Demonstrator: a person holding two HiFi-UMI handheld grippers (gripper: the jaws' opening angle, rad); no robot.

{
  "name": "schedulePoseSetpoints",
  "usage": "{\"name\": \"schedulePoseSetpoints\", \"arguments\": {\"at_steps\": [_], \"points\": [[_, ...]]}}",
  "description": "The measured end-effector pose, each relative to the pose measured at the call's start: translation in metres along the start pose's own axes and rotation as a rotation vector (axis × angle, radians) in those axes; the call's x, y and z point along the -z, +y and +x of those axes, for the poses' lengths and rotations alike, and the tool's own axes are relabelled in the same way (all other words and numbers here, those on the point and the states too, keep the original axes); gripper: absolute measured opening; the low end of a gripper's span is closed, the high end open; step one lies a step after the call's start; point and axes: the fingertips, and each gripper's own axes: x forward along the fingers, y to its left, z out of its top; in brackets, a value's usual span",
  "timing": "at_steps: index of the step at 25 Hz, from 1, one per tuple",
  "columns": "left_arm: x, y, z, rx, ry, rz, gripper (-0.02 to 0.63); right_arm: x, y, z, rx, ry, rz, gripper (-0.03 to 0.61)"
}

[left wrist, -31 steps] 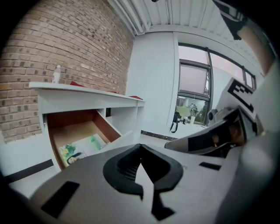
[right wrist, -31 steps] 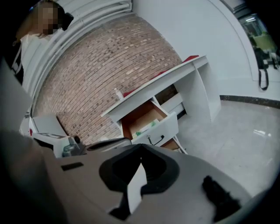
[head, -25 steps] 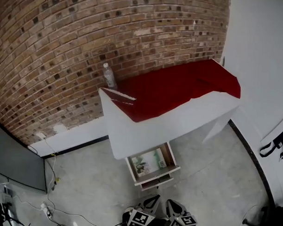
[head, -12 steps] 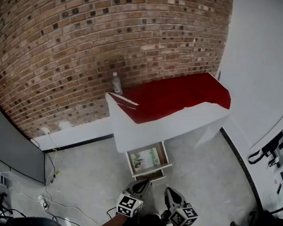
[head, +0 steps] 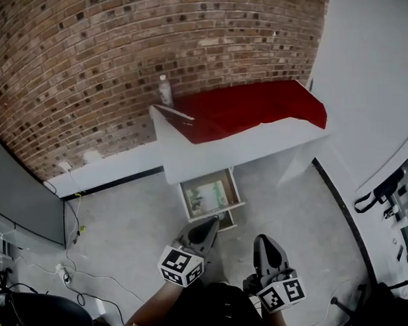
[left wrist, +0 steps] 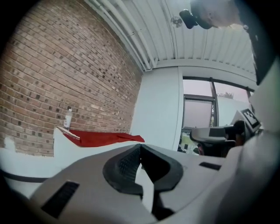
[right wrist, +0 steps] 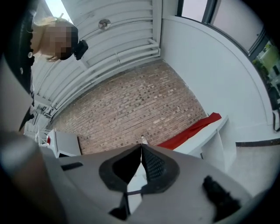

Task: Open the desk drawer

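1. We see the desk drawer (head: 207,194) pulled out from under the front of the white desk (head: 238,153), its inside open to view from above. Pale and greenish contents lie in it, too small for us to identify.
2. A red cloth (head: 253,107) covers most of the desk top, and one edge hangs over the far right corner. A clear bottle (head: 166,91) stands upright at the desk's back left corner, next to the brick wall (head: 94,61).
3. The left gripper (head: 210,224) is held above the grey floor (head: 134,237), apart from the drawer. In the head view its tip lies just below the drawer front. In the left gripper view we find its jaws pressed together with nothing between them.
4. The right gripper (head: 265,239) is held beside the left one, further from the drawer. The right gripper view shows its jaws meeting at the tips, also empty.
5. Each gripper carries a marker cube, left (head: 181,266) and right (head: 280,295).
6. Cables (head: 73,268) trail across the floor at lower left.
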Motion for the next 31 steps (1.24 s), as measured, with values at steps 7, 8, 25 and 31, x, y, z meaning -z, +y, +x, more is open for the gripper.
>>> {"name": "schedulePoseSetpoints", "arguments": {"at_steps": [7,8,25,31], "points": [[0.024,-0.014,-0.019,-0.034,0.018,0.056,0.009,0.026,-0.006,-0.036,0.049,0.051,-0.013,0.011],[0.025,-0.016,-0.021,-0.037,0.019,0.050,0.009,0.027,-0.010,-0.037,0.060,0.059,-0.015,0.011],[0.038,-0.015,-0.039,-0.063,0.048,0.061,0.009,0.029,0.003,-0.040,0.009,0.072,-0.069,0.011],[0.050,-0.023,-0.038,-0.052,0.079,0.056,0.009,0.029,-0.003,-0.044,0.019,0.070,-0.058,0.011]]}}
